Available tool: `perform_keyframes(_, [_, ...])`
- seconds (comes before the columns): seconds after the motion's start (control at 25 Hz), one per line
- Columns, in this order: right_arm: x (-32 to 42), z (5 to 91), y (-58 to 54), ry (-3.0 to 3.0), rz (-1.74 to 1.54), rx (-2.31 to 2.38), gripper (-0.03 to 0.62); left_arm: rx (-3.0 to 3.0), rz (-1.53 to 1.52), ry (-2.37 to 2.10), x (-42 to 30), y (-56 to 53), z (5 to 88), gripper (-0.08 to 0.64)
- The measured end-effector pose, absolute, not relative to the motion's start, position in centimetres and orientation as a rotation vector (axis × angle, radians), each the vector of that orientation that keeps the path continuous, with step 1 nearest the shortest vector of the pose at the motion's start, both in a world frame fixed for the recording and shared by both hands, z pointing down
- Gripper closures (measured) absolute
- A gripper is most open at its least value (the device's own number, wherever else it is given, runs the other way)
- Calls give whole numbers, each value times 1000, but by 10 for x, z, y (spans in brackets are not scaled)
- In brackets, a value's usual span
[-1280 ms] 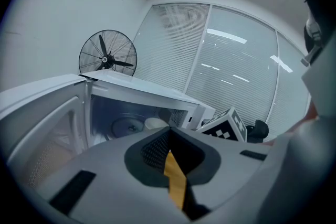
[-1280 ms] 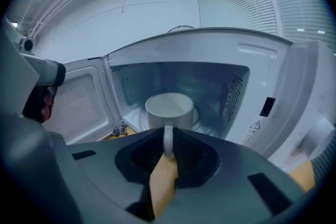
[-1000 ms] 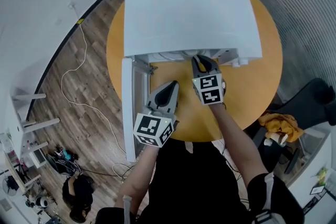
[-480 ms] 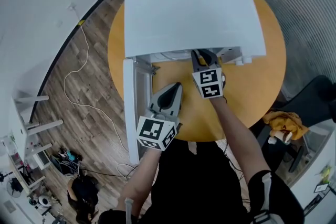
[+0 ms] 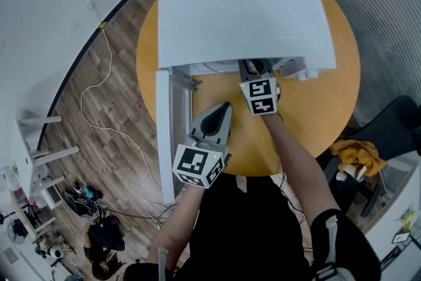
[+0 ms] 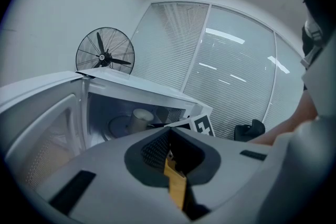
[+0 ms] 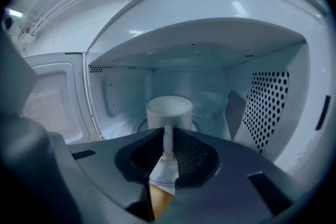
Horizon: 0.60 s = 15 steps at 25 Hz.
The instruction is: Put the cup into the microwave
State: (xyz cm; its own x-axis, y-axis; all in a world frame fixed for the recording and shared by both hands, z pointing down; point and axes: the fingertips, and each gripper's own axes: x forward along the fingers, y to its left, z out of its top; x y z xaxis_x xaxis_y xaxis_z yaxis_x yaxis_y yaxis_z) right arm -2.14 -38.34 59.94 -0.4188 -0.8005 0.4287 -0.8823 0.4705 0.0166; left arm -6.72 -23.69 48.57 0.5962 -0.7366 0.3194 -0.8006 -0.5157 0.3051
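A white microwave (image 5: pixel 243 16) stands on the round orange table (image 5: pixel 316 102), its door (image 5: pixel 164 135) swung open to the left. My right gripper (image 5: pixel 253 68) reaches into the cavity, shut on the handle of a white cup (image 7: pixel 169 112). In the right gripper view the cup hangs upright over the turntable, just ahead of the right gripper (image 7: pixel 167 136). My left gripper (image 5: pixel 223 107) is held back over the table's front part, shut with nothing in it. From the left gripper (image 6: pixel 167 136) view the cup (image 6: pixel 140 119) shows inside the microwave.
The perforated right wall (image 7: pixel 268 107) of the cavity lies close beside the cup. A fan (image 6: pixel 105 55) stands behind the microwave. A cable (image 5: pixel 99 95) runs over the wooden floor at left, and a dark chair (image 5: pixel 395 122) and a yellow cloth (image 5: pixel 355 154) are at right.
My right gripper has moved forward, carrying the cup deeper into the microwave. The left gripper has drifted slightly toward the person.
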Motion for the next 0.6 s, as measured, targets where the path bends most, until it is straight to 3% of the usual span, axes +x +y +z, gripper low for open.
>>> perform_keyframes(0.6, [-23, 598, -390, -2335, 252, 1402, 520, 2398, 199, -1260, -73, -237, 483, 568])
